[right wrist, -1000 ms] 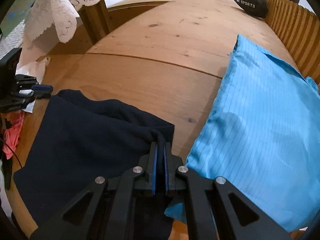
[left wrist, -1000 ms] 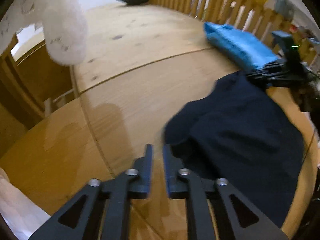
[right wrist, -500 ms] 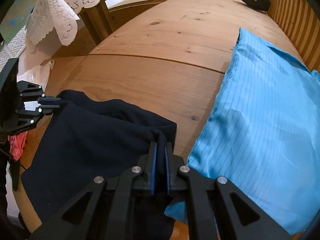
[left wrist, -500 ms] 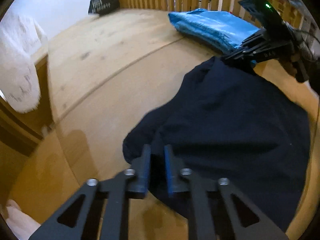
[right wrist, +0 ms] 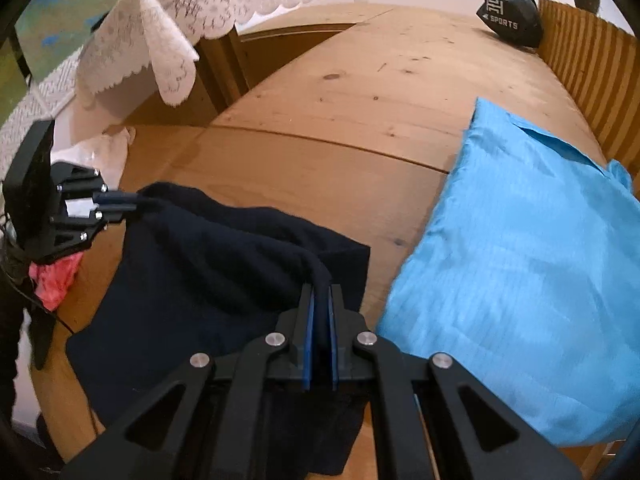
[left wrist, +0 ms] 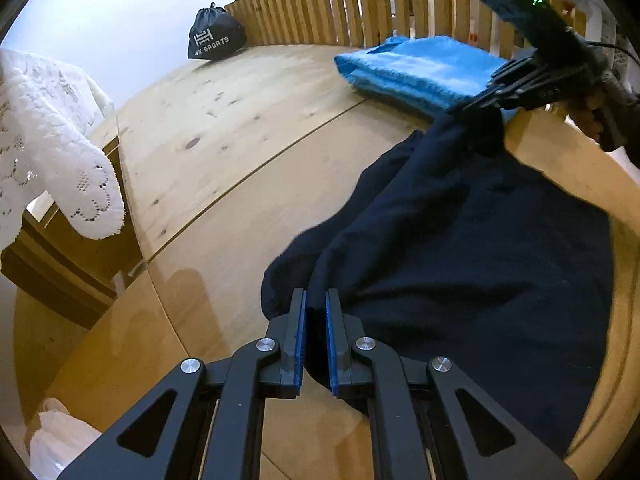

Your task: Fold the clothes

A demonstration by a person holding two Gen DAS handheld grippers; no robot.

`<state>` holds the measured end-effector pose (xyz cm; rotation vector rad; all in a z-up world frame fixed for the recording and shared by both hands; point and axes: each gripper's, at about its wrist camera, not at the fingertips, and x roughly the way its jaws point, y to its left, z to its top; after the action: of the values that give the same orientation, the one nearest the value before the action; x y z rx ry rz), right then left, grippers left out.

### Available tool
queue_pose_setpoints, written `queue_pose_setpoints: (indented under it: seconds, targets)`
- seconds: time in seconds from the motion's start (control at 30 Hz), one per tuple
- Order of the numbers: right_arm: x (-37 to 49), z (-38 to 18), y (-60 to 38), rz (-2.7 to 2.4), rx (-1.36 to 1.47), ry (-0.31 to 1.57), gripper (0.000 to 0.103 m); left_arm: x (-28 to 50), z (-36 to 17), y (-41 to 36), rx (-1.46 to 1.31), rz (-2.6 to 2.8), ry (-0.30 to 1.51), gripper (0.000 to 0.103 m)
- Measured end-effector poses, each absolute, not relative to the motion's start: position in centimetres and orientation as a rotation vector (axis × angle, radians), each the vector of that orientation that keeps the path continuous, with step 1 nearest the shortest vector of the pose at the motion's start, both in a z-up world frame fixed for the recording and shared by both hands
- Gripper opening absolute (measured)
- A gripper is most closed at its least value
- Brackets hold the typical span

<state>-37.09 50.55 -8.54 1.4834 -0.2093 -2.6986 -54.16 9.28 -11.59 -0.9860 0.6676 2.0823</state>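
Observation:
A dark navy garment (left wrist: 472, 248) lies spread on the round wooden table (left wrist: 248, 128). My left gripper (left wrist: 316, 300) is shut on its near left corner, with cloth pinched between the blue pads. My right gripper (right wrist: 319, 294) is shut on the opposite corner of the navy garment (right wrist: 208, 272), and that edge is lifted off the table. Each gripper shows in the other's view: the right gripper (left wrist: 496, 94) at top right, the left gripper (right wrist: 116, 204) at far left, both holding cloth.
A folded bright blue cloth (right wrist: 528, 264) lies right of the garment, near a wooden slat fence (left wrist: 360, 8). A black sports bag (left wrist: 216, 36) sits at the table's far edge. White lace cloth (left wrist: 52, 152) hangs left. Pink fabric (right wrist: 56, 280) shows by the table edge.
My left gripper has moved onto the garment's corner and shut on it. Both grippers have since lifted the garment's edge, which now stretches between them.

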Motion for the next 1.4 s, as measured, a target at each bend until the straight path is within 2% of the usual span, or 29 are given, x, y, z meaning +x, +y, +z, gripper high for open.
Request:
queue_pose_setpoints:
  seconds: [0.2,0.5,0.63,0.77,1.0,1.1,1.13,1.27,1.33,1.4]
  targets:
    - [-36.7,-8.3,50.6,-2.699,1.458,-0.218,0.006,-52.4,-11.7,8.9,-0.961,2.069,0.761,0.008]
    - [-35.6,-7.2,50.2,-2.718,1.423,-0.201,0.006,-50.2,-8.0,7.0,-0.878,2.126,0.662,0.007]
    - [-35.3,-6.8,50.0,-2.727,1.417,-0.174,0.006,-51.5,-9.5,7.7,-0.914,2.147,0.773,0.008]
    - [-36.8,-8.7,48.8,-2.705,1.493,-0.093,0.006,-53.6,-11.5,7.4,-0.970,2.200,0.800,0.007]
    - [-36.4,-9.4,48.4,-2.686,1.497,-0.074,0.006,-51.4,-11.7,6.1,-0.968,2.144,0.743,0.005]
    - [-36.5,-9.4,48.7,-2.687,1.507,-0.089,0.006,-51.7,-11.0,6.8,-0.940,2.129,0.726,0.017]
    - [-36.6,-9.4,48.8,-2.687,1.510,-0.094,0.006,-52.2,-10.9,7.2,-0.941,2.131,0.710,0.024]
    - [-36.8,-9.5,48.8,-2.678,1.521,-0.097,0.006,-54.2,-11.0,8.8,-0.961,2.109,0.697,0.038]
    - [-36.9,-9.6,49.0,-2.677,1.523,-0.102,0.006,-54.8,-12.0,9.5,-0.990,2.073,0.735,0.037]
    - [-36.9,-9.6,49.3,-2.682,1.519,-0.120,0.006,-55.0,-12.9,10.1,-1.020,2.051,0.780,0.018]
